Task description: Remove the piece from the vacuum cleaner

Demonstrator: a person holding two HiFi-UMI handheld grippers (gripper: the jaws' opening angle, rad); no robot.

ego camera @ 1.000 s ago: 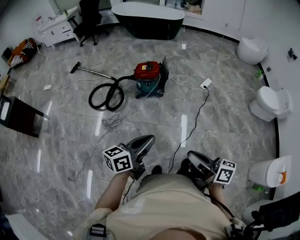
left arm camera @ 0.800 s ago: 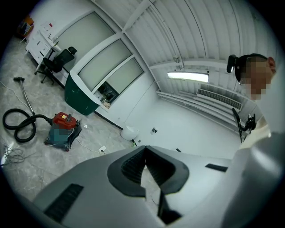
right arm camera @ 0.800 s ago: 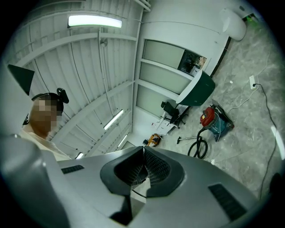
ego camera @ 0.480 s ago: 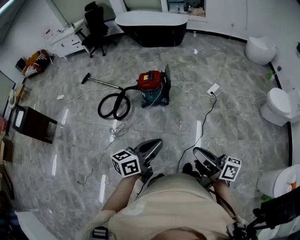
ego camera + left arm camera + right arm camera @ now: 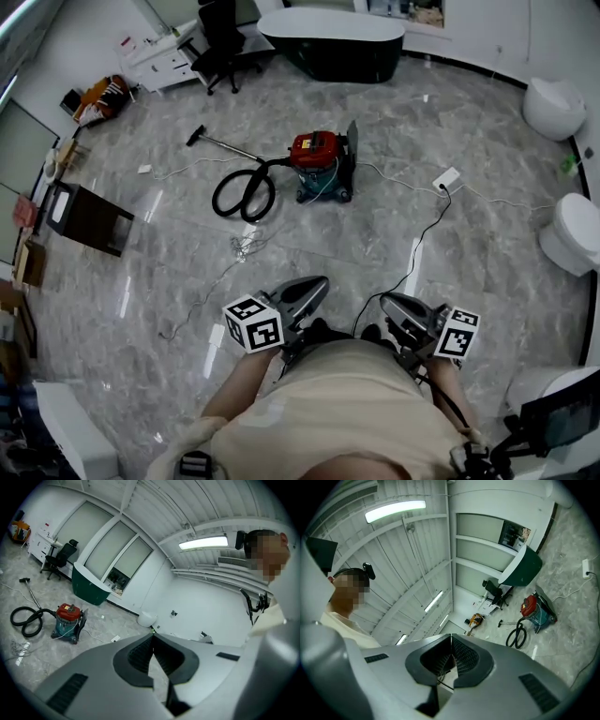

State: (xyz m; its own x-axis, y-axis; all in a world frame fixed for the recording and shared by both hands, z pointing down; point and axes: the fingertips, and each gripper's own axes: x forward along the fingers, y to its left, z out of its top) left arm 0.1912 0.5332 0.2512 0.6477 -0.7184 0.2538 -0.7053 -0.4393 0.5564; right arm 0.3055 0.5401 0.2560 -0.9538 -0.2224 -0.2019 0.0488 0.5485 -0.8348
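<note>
Head view: vacuum (image 5: 322, 155) sits out on the marble floor (image 5: 469, 253), well apart from the person, hose (image 5: 242, 195) coiled at its left. Left gripper (image 5: 317, 286) and right gripper (image 5: 386, 302) are both held close to the body.

Left gripper view: jaws together, nothing between them, vacuum far off at left.

Right gripper view: same deal, jaws pressed together and empty, vacuum far off right.

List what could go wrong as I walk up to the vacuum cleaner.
1. The black cable runs from the white power strip across the grey marble floor to your feet: likely a trip hazard.
2. A thin tangled wire lies on the floor short of the red-lidded teal vacuum cleaner.
3. The looped black hose could snag a foot.
</note>
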